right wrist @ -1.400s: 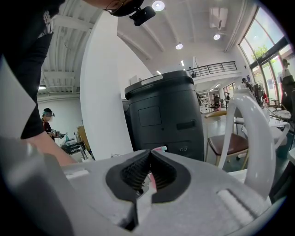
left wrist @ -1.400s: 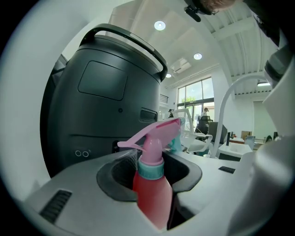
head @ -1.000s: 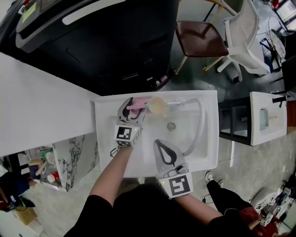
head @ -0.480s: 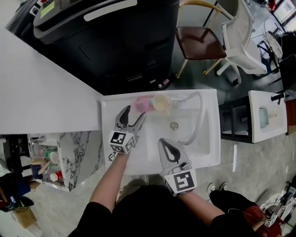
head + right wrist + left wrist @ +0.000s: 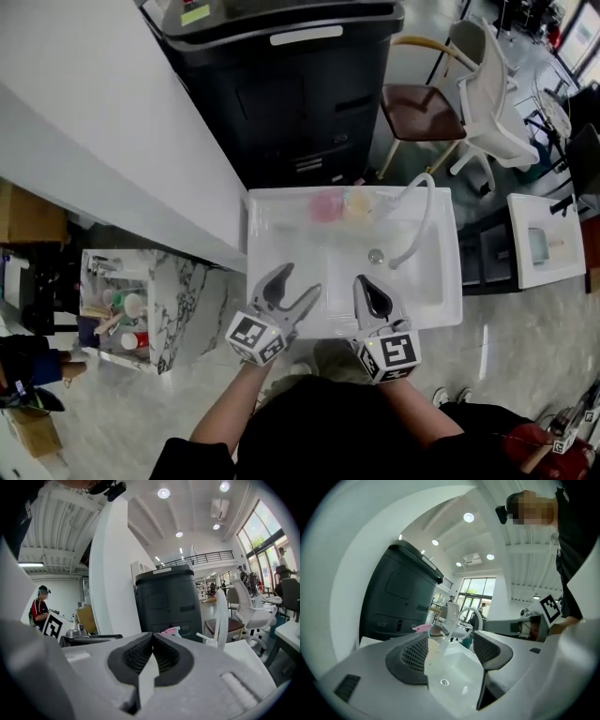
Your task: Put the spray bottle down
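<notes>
The spray bottle [image 5: 323, 205] with its pink head stands at the far side of the white sink [image 5: 281, 211], free of both grippers. Its pink head [image 5: 422, 627] also shows in the left gripper view, and the same pink head [image 5: 171, 631] shows far off in the right gripper view. My left gripper [image 5: 298, 284] hovers at the sink's near edge, well back from the bottle, jaws open and empty. In its own view the left gripper [image 5: 450, 653] frames the basin and drain. My right gripper [image 5: 367, 283] is beside it, shut on nothing, the right gripper [image 5: 152, 651] showing its pads pressed together.
A pale yellow container [image 5: 357, 203] stands next to the bottle. A white curved faucet hose [image 5: 419, 220] arcs over the basin. A big black bin [image 5: 300, 84] stands behind the sink, chairs [image 5: 422, 108] to its right, a white wall [image 5: 112, 141] and a cluttered shelf [image 5: 117, 309] to the left.
My left gripper let go of the spray bottle, opened wide and pulled back to the sink's near edge. My right gripper also drew back a little, still shut.
</notes>
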`<state>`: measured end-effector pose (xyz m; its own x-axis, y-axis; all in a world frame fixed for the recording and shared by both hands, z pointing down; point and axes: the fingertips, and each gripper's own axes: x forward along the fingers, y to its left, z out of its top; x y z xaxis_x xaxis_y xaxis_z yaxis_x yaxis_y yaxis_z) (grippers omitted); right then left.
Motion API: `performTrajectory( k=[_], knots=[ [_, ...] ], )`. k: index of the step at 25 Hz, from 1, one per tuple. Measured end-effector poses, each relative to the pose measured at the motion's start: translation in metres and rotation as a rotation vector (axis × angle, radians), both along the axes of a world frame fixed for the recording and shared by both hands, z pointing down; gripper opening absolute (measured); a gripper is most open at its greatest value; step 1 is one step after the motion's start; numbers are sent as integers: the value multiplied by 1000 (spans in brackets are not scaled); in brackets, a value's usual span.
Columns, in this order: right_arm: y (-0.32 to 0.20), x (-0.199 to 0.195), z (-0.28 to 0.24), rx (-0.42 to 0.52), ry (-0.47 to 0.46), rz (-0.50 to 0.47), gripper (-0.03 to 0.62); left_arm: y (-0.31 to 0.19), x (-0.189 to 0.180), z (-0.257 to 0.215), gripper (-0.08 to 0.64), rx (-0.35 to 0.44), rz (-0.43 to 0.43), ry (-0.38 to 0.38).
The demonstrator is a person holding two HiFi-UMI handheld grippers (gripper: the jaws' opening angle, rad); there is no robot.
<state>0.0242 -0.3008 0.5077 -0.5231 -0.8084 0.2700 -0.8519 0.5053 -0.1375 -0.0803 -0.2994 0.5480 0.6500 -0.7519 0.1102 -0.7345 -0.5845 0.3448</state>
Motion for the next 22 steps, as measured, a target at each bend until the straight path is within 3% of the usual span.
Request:
performTrajectory(
  k=[9, 13, 15, 22],
  knots=[
    [114, -22, -30, 33, 12, 5, -2, 140, -22, -45, 54, -54, -73, -24],
    [153, -22, -30, 24, 25, 18, -2, 181, -22, -57, 29, 29, -93, -112],
    [170, -21, -28, 16, 49, 23, -3, 194, -23, -64, 25, 54, -117, -117],
    [218, -13, -29, 18, 70, 29, -3, 228, -16, -70, 20, 35, -128, -133]
  ],
)
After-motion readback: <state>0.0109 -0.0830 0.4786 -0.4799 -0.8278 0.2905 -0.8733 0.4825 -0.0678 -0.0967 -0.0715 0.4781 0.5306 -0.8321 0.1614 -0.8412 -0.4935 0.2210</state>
